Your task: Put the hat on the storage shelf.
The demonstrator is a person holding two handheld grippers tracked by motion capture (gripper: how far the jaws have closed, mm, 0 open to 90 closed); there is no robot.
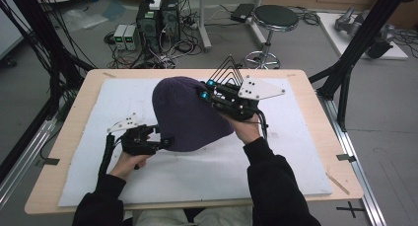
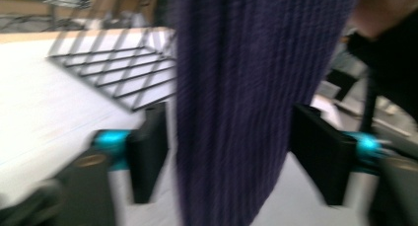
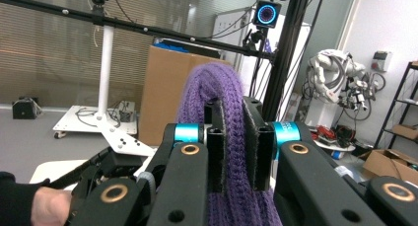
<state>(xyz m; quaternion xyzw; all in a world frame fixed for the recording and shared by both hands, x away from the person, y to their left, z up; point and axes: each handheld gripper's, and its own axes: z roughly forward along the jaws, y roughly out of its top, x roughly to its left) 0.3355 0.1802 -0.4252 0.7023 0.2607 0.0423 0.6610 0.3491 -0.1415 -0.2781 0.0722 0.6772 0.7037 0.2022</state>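
A dark purple knit beanie (image 1: 187,112) hangs over the white mat, lifted at its upper right side. My right gripper (image 1: 201,89) is shut on a fold of the beanie (image 3: 217,88), and the knit bulges above its pads (image 3: 235,137). My left gripper (image 1: 165,140) is at the hat's lower left edge. In the left gripper view the hanging fabric (image 2: 231,88) passes between the two black jaws of my left gripper (image 2: 222,152). The right pad (image 2: 320,157) lies against the knit and the left pad (image 2: 150,147) stands just off it.
A white foam mat (image 1: 296,152) covers most of the wooden table (image 1: 74,117). Beyond the table's far edge stand computer boxes with cables (image 1: 157,18) and a round stool (image 1: 275,18). Black frame poles (image 1: 345,68) rise at both sides.
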